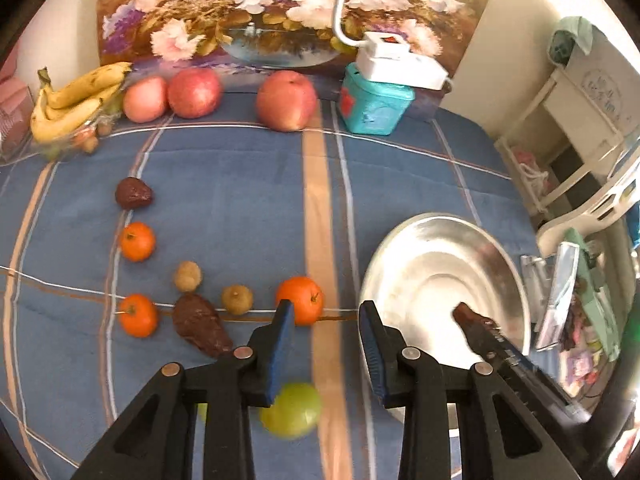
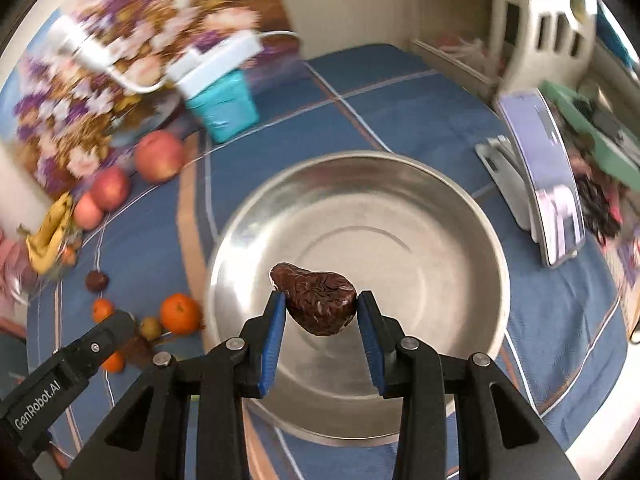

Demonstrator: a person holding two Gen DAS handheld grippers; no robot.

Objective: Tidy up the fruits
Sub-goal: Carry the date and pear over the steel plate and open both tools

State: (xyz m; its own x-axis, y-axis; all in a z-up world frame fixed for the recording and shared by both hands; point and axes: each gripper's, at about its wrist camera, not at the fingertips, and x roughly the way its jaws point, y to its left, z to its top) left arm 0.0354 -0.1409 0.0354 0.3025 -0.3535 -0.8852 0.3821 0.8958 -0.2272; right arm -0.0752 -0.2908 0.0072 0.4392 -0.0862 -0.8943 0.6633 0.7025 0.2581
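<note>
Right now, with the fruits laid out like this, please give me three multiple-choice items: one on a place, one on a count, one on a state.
1. Where is the dark wrinkled fruit that is in the right gripper?
A) over the metal bowl
B) beside the bananas
C) on the teal box

2. How many oranges lie on the blue cloth?
A) one
B) three
C) five

3. The right gripper is:
A) open and empty
B) shut on an apple
C) shut on the dark wrinkled fruit

Key:
1 A: the fruit shows against the bowl's inside.
2 B: three show in the left wrist view.
3 C: both pads press its sides.
</note>
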